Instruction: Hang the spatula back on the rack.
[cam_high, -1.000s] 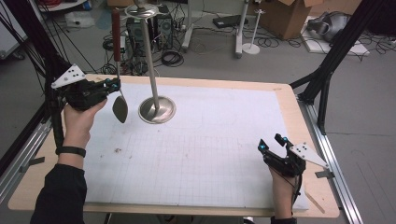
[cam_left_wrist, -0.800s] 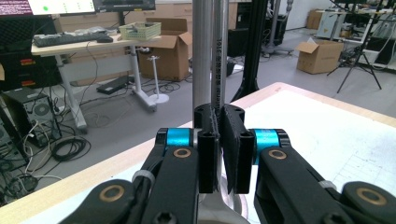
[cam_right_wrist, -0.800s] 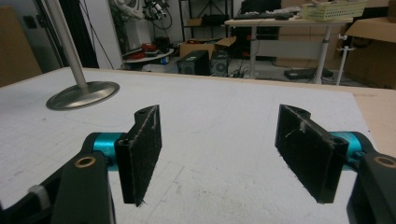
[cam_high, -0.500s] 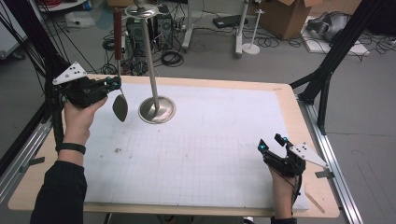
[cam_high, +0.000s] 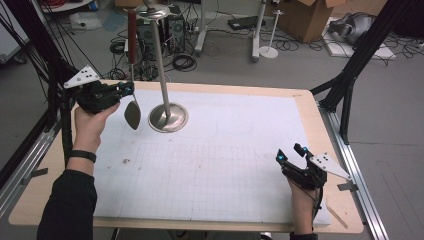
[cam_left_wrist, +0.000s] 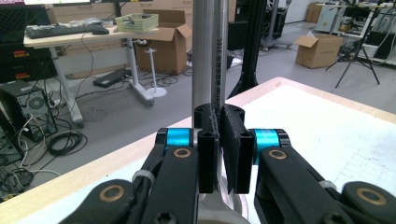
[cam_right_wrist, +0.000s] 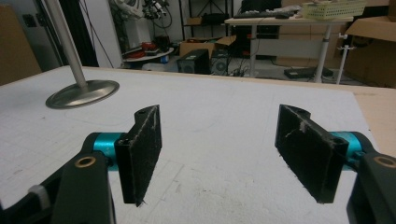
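A metal stand has a round base (cam_high: 168, 118) on the white mat and a tall pole (cam_high: 159, 55) with a small dish on top. Just left of it, my left gripper (cam_high: 128, 90) is shut on the thin metal shaft of a utensil. The utensil hangs upright, red handle (cam_high: 131, 30) up and leaf-shaped blade (cam_high: 132, 115) just above the mat. In the left gripper view the jaws (cam_left_wrist: 218, 119) pinch the shaft (cam_left_wrist: 219, 56), with the stand pole (cam_left_wrist: 201, 51) right behind. My right gripper (cam_high: 290, 155) rests open at the mat's near right, nothing between its pads (cam_right_wrist: 142, 149).
A white gridded mat (cam_high: 225, 165) covers the wooden table (cam_high: 320, 125). Black frame posts (cam_high: 350, 75) stand at both table sides. Cables, boxes and desk legs lie on the floor beyond the far edge. In the right gripper view the stand base (cam_right_wrist: 83, 93) sits far left.
My left gripper has shifted a little to the right with the utensil, closer to the stand pole. The right gripper has stayed where it was.
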